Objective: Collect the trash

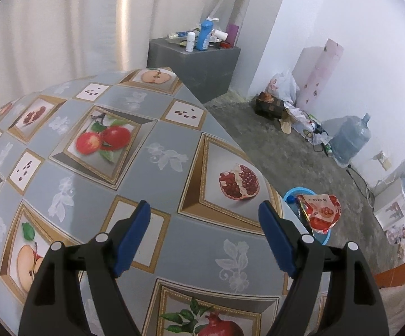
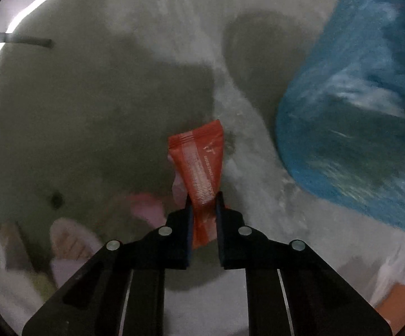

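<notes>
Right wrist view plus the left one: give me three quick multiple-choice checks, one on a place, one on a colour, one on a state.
1. Where is the blue bin?
A. on the table
B. on the floor past the table's edge
C. on the grey cabinet

2. What colour is the packet in the right gripper?
A. orange-red
B. green
C. white

3. How does the left gripper stand?
A. shut on a packet
B. shut and empty
C. open and empty

Answers:
1 B, it sits on the concrete floor beyond the table edge.
2 A, the pinched packet is orange-red with pale print.
3 C, its blue pads stand wide apart over the tablecloth with nothing between them.
</notes>
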### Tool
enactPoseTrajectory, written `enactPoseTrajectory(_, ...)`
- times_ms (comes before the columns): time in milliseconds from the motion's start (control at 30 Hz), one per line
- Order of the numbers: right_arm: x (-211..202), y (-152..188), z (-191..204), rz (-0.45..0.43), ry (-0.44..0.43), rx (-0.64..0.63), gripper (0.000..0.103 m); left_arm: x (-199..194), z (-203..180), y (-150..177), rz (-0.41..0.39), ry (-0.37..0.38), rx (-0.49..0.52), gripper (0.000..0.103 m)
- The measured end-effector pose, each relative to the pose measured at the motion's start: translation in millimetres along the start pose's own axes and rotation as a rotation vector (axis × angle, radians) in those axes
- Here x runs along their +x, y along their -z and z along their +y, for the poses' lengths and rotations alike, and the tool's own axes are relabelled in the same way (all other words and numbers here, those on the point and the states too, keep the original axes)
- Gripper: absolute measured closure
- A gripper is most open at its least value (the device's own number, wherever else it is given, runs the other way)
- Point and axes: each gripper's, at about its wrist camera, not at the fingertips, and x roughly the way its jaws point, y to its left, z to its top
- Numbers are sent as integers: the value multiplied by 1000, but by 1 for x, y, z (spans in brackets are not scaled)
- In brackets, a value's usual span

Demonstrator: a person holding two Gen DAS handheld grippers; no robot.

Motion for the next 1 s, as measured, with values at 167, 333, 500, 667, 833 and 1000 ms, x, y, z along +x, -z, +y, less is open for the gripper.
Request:
enactPoseTrajectory(167, -128, 38, -27, -204, -61, 32, 91, -5, 0, 5, -8, 12, -6, 26)
enactPoseTrajectory(333, -228, 40, -87, -416, -11, 156, 91, -18, -6, 11, -33, 30, 3, 26)
enactPoseTrajectory(500, -237, 21, -142, -470, 97, 232, 89, -31, -8, 23, -44, 44, -12, 26)
enactPoseTrajectory(667, -186, -10, -154, -376, 192, 247, 72, -46, -18, 48, -46, 37, -19, 26)
enactPoseTrajectory(833, -188, -19, -163, -334, 208, 256, 40, -64, -22, 71, -72, 2, -23, 26)
enactPoseTrajectory(1000, -254, 4, -159, -429, 183, 276, 35, -85, -14, 87, -95, -19, -50, 23)
